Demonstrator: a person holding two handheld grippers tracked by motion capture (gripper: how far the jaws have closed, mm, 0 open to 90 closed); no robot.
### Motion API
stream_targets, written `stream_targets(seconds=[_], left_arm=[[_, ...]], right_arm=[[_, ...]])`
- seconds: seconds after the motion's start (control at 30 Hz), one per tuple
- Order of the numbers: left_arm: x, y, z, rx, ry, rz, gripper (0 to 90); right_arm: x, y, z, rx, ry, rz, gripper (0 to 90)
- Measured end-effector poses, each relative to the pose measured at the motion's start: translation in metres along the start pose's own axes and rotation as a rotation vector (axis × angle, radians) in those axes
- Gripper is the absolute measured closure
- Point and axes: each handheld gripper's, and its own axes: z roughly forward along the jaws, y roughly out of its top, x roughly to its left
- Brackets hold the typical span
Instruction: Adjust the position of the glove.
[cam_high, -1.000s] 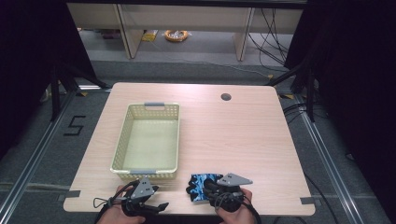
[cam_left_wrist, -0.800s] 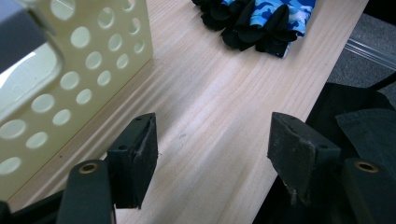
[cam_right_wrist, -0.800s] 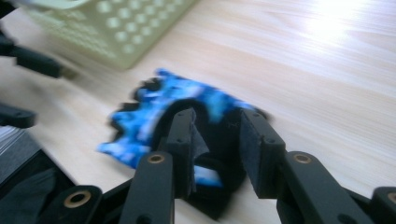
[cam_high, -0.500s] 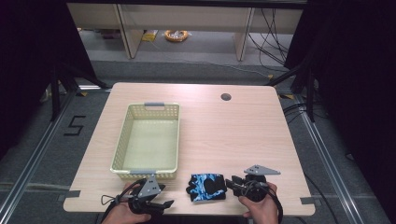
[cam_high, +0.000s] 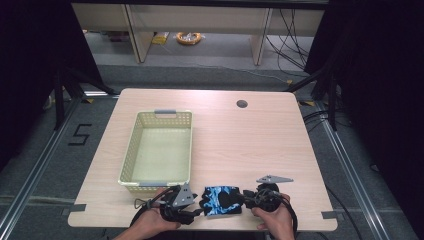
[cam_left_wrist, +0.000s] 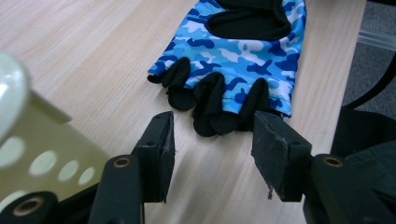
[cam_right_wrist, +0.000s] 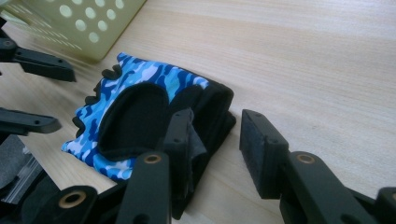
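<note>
A blue camouflage fingerless glove (cam_high: 220, 199) with black palm and cuff lies flat near the table's front edge. My left gripper (cam_high: 196, 207) is at its left end. Its jaws, which have just been closing, stand open around the glove's black finger ends (cam_left_wrist: 219, 114) without pressing them. At the cuff end is my right gripper (cam_high: 247, 199). In the right gripper view it (cam_right_wrist: 215, 119) is open, jaws just having opened a little; one jaw lies over the black cuff (cam_right_wrist: 212, 100), the other on bare wood. The left gripper's fingers (cam_right_wrist: 37, 64) show beyond the glove.
A pale yellow perforated basket (cam_high: 131, 152) stands empty just behind the left gripper; its corner (cam_left_wrist: 32, 140) is close beside the left jaw. A round cable hole (cam_high: 242, 104) sits at the back right. The table's front edge runs right under both hands.
The left gripper slid right up to the glove's finger end and narrowed its jaws. The right gripper drew back to the right, off the glove's top to its cuff edge.
</note>
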Motion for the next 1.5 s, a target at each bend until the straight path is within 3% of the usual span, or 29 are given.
stream_targets(seconds=[0.17, 0.2, 0.3, 0.33, 0.37, 0.4, 0.57, 0.6, 0.7, 0.73, 1.03, 1.07, 1.3, 1.5], left_arm=[[-0.001, 0.003, 0.011, 0.022, -0.012, 0.031, 50.4], [-0.003, 0.005, 0.014, 0.038, -0.025, 0.043, 51.3], [-0.004, 0.005, 0.017, 0.046, -0.025, 0.050, 53.4], [-0.004, 0.007, 0.018, 0.043, -0.036, 0.057, 53.9], [-0.005, 0.007, 0.019, 0.038, -0.038, 0.054, 54.7], [-0.005, 0.007, 0.019, 0.041, -0.041, 0.063, 56.1], [-0.003, 0.008, 0.020, 0.043, -0.067, 0.042, 60.7], [-0.002, 0.008, 0.021, 0.041, -0.077, 0.035, 61.7], [-0.003, 0.007, 0.021, 0.032, -0.074, 0.034, 65.1], [-0.003, 0.008, 0.021, 0.044, -0.057, 0.052, 66.1], [-0.005, 0.008, 0.024, 0.015, -0.033, 0.037, 74.8], [-0.006, 0.007, 0.024, 0.006, -0.016, 0.035, 76.6], [-0.008, 0.005, 0.023, -0.010, 0.016, 0.034, 81.3], [-0.010, 0.005, 0.018, -0.035, 0.024, 0.025, 82.8]], right_arm=[[0.000, -0.001, 0.002, 0.011, -0.015, 0.012, 64.1], [0.002, -0.001, 0.003, 0.002, 0.021, 0.030, 64.2], [0.001, -0.001, 0.003, 0.008, -0.001, 0.006, 64.3], [0.004, -0.001, 0.004, 0.019, 0.017, 0.050, 64.7], [0.000, -0.001, 0.005, 0.009, 0.009, 0.011, 64.7], [0.000, -0.001, 0.006, 0.013, 0.002, 0.019, 64.8], [0.000, -0.002, 0.010, 0.029, -0.005, 0.019, 65.5], [-0.001, -0.003, 0.012, 0.021, 0.016, 0.022, 65.9], [0.002, -0.003, 0.013, 0.031, 0.003, 0.021, 68.5], [0.001, -0.003, 0.015, 0.019, 0.023, 0.021, 69.8], [-0.002, -0.007, 0.016, -0.003, 0.053, 0.029, 79.4], [-0.003, -0.008, 0.015, -0.010, 0.064, 0.040, 84.5], [-0.003, -0.009, 0.012, -0.057, 0.110, 0.040, 87.2], [0.001, -0.008, 0.004, -0.106, 0.119, 0.036, 87.3]])
